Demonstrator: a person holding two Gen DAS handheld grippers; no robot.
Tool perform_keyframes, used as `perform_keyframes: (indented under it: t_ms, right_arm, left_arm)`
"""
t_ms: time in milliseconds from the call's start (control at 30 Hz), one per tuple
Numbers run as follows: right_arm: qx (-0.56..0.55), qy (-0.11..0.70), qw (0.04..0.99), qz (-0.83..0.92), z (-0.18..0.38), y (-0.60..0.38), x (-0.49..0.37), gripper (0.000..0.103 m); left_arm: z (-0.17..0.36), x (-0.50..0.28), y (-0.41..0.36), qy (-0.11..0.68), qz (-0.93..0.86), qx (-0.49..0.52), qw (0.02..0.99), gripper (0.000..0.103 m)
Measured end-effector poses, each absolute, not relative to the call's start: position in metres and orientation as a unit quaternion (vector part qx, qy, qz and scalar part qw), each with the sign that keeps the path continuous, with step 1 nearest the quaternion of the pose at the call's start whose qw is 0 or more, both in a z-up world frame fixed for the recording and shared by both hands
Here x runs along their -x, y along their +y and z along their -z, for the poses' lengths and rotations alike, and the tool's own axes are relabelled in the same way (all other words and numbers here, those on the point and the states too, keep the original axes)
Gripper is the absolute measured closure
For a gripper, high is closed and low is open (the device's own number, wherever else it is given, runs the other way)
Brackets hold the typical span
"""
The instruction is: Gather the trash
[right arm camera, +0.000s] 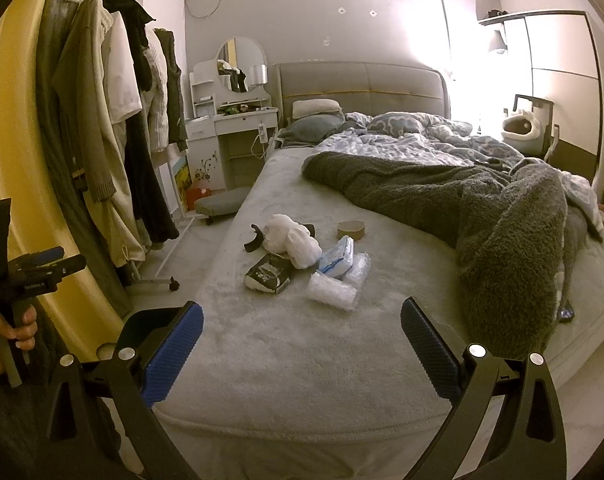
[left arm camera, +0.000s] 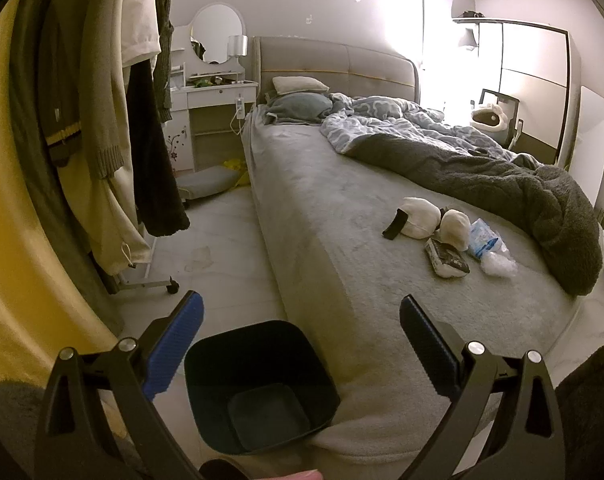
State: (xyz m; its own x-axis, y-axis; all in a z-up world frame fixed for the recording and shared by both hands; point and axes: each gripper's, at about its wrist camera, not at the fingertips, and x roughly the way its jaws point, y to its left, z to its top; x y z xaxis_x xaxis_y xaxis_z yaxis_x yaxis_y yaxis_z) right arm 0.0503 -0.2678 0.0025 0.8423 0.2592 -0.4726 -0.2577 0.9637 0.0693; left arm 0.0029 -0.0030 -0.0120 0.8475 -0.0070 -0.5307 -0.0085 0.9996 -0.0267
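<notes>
The left gripper (left arm camera: 302,344) hung with its blue-padded jaws spread wide and nothing between them, right over the dark bin (left arm camera: 261,384) that stood on the floor against the side of the bed (left arm camera: 314,200). The bin looked bare inside from where the left wrist camera saw it. The right gripper (right arm camera: 302,344) was likewise splayed apart and carrying nothing, poised above the near edge of the grey bedcover.

The trash lay in a loose heap on the cover, ahead of both tools and well apart from them: a crumpled white wad (right arm camera: 289,236), a dark printed packet (right arm camera: 269,274), a blue-and-white tissue pack (right arm camera: 337,258), clear bubble wrap (right arm camera: 334,290), a curved black piece (right arm camera: 255,240) and a near-spent tape roll (right arm camera: 350,230) just behind. A rumpled grey blanket (right arm camera: 482,216) sprawled to the right of the heap. A hand (right arm camera: 5,332) gripped the left tool's handle beside the hanging coats (right arm camera: 109,140).
</notes>
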Motion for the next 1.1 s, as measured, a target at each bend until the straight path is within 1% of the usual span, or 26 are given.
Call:
perform_keyframes:
  t_ms: [500,800,1100]
  right_arm:
    - [-0.004,0.256,0.958,-0.129,-0.001,-0.268,-0.053,0.003]
    - [-0.002,0.269,0.955,-0.125,0.002,-0.265,-0.061,0.003]
    - [-0.01,0.279,0.955,-0.098,0.002,-0.26,-0.072,0.003]
  left_arm:
    - [0.008,-0.006,-0.002,0.284,0.002,0.02,0.959,0.003]
    - [0.01,-0.004,-0.007,0.275,0.016,0.006,0.961,0.003]
    - [0.013,-0.009,-0.004,0.283,0.048,0.04,0.957,0.004]
